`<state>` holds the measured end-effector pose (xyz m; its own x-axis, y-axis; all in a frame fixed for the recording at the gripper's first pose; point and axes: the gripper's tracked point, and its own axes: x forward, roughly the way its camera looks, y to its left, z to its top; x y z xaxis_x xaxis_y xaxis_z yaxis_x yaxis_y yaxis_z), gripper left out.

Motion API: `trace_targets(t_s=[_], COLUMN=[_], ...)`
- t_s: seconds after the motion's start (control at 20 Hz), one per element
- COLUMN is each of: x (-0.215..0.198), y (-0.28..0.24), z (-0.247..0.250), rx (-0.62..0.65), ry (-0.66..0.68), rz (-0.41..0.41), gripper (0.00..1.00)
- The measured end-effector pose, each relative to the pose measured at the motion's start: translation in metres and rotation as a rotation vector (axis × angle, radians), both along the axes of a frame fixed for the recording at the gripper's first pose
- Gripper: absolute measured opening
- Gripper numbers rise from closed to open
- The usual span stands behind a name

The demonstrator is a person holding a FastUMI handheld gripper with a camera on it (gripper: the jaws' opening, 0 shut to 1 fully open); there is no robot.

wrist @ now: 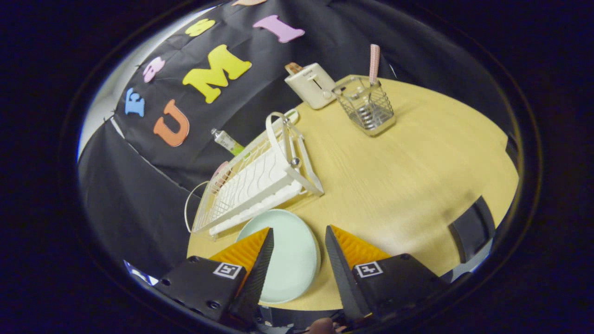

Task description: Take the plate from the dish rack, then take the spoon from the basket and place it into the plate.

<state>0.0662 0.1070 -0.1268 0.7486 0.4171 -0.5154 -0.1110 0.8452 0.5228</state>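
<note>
plate (292,260), pale mint green, lies flat on the desk (408,176) just beside the near end of the dish rack (260,185), out of the rack. gripper (299,241) fingers spread wide, gap between them open, holding nothing; plate sits between and under the fingers, one finger overlapping its rim in view, whether touching cannot tell. dish rack is white wire with a white drip tray, lying along the desk's edge near the booth wall, a curved white handle arching over its far end, a small metal knob on the frame. something pinkish sits in the rack's near-wall side, too small to tell. spoon (374,62) with a pink patterned handle stands upright in the wire basket (367,106), well beyond the fingers, far side of the desk. white toaster (312,84) just beside the basket, slice of toast (293,67) poking out of its slot. a small tube or bottle with green label (226,141) lies between the rack and the black cloth wall. desk is round, light yellow wood grain, mostly bare across the middle, soft shadow patch on it. black chair back (471,227) at the desk's edge opposite the rack. room dark, black cloth backdrop behind the desk, a strip of pale wall past the cloth.
</note>
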Motion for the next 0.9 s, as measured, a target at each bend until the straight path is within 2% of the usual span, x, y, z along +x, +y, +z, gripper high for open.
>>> trace_targets(t_s=[0.15, 0.2, 0.3, 0.4, 0.45, 0.6, 0.7, 0.9], x=[0.003, 0.005, 0.008, 0.01, 0.014, 0.042, 0.068, 0.134], y=[-0.035, -0.049, -0.076, -0.097, -0.107, -0.159, -0.176, -0.19], z=[0.026, 0.036, 0.055, 0.066, 0.068, 0.078, 0.081, 0.076], rx=[-0.183, -0.248, -0.358, -0.417, -0.443, -0.528, -0.513, -0.379], ry=[-0.185, -0.244, -0.347, -0.406, -0.422, -0.479, -0.499, -0.477], rz=[-0.069, -0.104, -0.17, -0.202, -0.201, -0.271, -0.28, -0.25], gripper=[0.82, 0.88, 0.92, 0.97, 0.97, 0.98, 1.0, 1.0])
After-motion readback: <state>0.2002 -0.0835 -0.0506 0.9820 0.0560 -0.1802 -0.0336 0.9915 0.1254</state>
